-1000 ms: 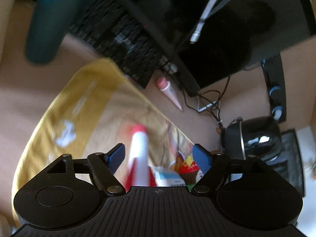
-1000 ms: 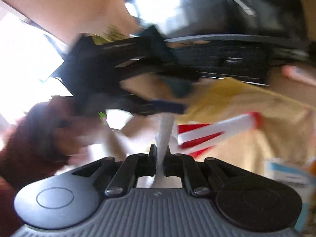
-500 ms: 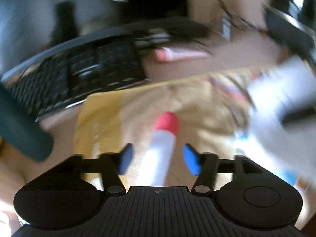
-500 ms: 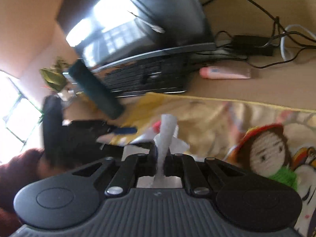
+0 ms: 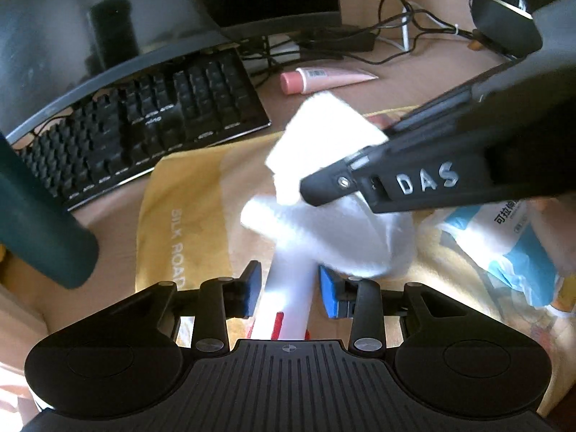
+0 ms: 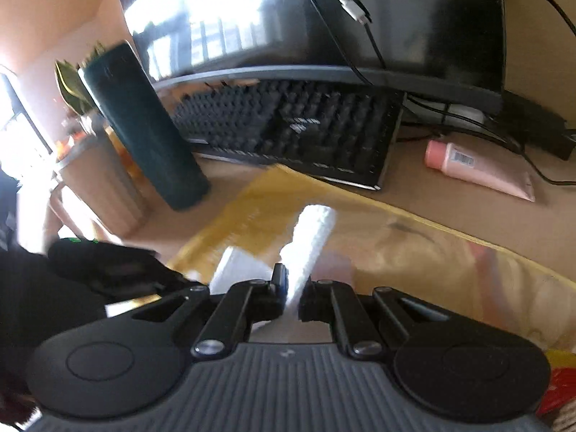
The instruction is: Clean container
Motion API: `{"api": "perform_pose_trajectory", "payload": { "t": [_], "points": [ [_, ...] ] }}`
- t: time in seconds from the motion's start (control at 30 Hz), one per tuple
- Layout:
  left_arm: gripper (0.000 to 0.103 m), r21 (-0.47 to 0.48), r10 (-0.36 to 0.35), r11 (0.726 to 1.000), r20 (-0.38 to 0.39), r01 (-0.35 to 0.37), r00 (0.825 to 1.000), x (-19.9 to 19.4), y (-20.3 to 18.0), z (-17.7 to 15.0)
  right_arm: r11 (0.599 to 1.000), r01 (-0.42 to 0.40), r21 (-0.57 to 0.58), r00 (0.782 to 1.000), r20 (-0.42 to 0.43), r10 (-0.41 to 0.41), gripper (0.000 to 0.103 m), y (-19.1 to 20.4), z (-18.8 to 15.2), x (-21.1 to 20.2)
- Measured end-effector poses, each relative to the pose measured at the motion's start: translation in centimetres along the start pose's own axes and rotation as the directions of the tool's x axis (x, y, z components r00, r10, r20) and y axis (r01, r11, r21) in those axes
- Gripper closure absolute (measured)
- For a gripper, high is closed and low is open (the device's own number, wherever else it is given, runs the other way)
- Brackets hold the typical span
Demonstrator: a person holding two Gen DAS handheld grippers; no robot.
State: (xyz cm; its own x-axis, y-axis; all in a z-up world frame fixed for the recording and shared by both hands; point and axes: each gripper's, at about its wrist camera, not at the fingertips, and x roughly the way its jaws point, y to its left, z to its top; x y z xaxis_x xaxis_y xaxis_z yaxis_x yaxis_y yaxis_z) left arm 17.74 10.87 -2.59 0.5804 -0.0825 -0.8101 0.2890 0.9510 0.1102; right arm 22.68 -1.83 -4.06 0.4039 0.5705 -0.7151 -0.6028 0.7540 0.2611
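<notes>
White container, a slim bottle with red markings, is held between the blue pads of the left hand-held gripper, above the yellow cloth on the desk. The right hand-held gripper is clamped on a white wipe, pressed over the container's far end, apparently for wiping.

Home desk: monitor, black keyboard, tangled cables.
</notes>
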Motion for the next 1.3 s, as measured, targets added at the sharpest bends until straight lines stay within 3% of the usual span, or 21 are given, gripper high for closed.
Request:
{"api": "perform_pose_trajectory", "payload": {
  "t": [0.27, 0.5, 0.57, 0.67, 0.73, 0.8, 0.87, 0.97, 1.07, 1.1, 1.17, 1.2, 1.27, 1.3],
  "points": [
    [0.064, -0.009, 0.004, 1.0, 0.002, -0.004, 1.0, -0.1, 0.8, -0.3, 0.992, 0.107, 0.063, 0.993, -0.064, -0.103, 0.096, -2.9, -1.4, -1.4],
    [0.063, -0.098, 0.029, 0.995, 0.014, -0.028, 0.999, -1.1, 2.5, 0.2, 0.986, 0.113, 0.121, 0.994, -0.002, -0.113, 0.096, -4.0, -2.4, -6.2],
    [0.06, -0.143, 0.01, 0.99, 0.035, -0.005, 0.999, -2.1, 2.6, 0.5, 0.982, 0.121, 0.148, 0.991, 0.034, -0.127, 0.096, -4.6, -2.7, -8.5],
    [0.047, -0.223, -0.073, 0.971, 0.077, 0.089, 0.994, -3.8, 2.2, 0.8, 0.972, 0.135, 0.193, 0.984, 0.088, -0.154, 0.096, -5.6, -3.4, -11.8],
    [0.04, -0.288, -0.177, 0.937, 0.092, 0.196, 0.98, -4.3, 1.5, 1.0, 0.964, 0.145, 0.222, 0.978, 0.116, -0.173, 0.095, -6.2, -3.9, -13.6],
    [0.036, -0.348, -0.295, 0.886, 0.086, 0.306, 0.952, -4.1, 0.3, 0.8, 0.955, 0.148, 0.259, 0.972, 0.139, -0.189, 0.094, -6.8, -4.6, -15.3],
    [0.03, -0.392, -0.417, 0.827, 0.052, 0.402, 0.908, -3.2, -1.4, 0.6, 0.945, 0.147, 0.293, 0.967, 0.157, -0.199, 0.094, -7.3, -5.3, -16.6],
    [0.025, -0.44, -0.508, 0.777, -0.012, 0.451, 0.862, -1.3, -3.9, 0.5, 0.935, 0.138, 0.326, 0.963, 0.175, -0.204, 0.094, -7.8, -6.2, -17.9],
    [0.015, -0.442, -0.489, 0.794, -0.054, 0.418, 0.871, 0.1, -5.8, 0.9, 0.934, 0.17, 0.313, 0.956, 0.179, -0.234, 0.094, -7.9, -6.9, -18.7],
    [0.009, -0.448, -0.495, 0.788, -0.054, 0.422, 0.867, 0.5, -6.3, 1.2, 0.934, 0.178, 0.309, 0.954, 0.178, -0.241, 0.094, -7.9, -7.1, -18.9],
    [0.009, -0.449, -0.508, 0.781, -0.052, 0.434, 0.86, 1.1, -7.3, 1.8, 0.932, 0.181, 0.313, 0.954, 0.175, -0.244, 0.094, -7.9, -7.7, -19.3],
    [0.009, -0.431, -0.498, 0.794, -0.055, 0.429, 0.866, 1.3, -7.8, 2.0, 0.932, 0.176, 0.316, 0.956, 0.172, -0.239, 0.094, -7.9, -7.9, -19.2],
    [0.011, -0.362, -0.432, 0.85, -0.058, 0.384, 0.9, 1.4, -9.0, 2.3, 0.935, 0.172, 0.311, 0.959, 0.164, -0.231, 0.094, -7.6, -8.1, -19.1],
    [0.024, -0.321, -0.401, 0.874, -0.051, 0.365, 0.915, 1.1, -9.5, 2.2, 0.938, 0.171, 0.302, 0.961, 0.161, -0.227, 0.094, -7.4, -8.2, -19.1]
  ]
}}
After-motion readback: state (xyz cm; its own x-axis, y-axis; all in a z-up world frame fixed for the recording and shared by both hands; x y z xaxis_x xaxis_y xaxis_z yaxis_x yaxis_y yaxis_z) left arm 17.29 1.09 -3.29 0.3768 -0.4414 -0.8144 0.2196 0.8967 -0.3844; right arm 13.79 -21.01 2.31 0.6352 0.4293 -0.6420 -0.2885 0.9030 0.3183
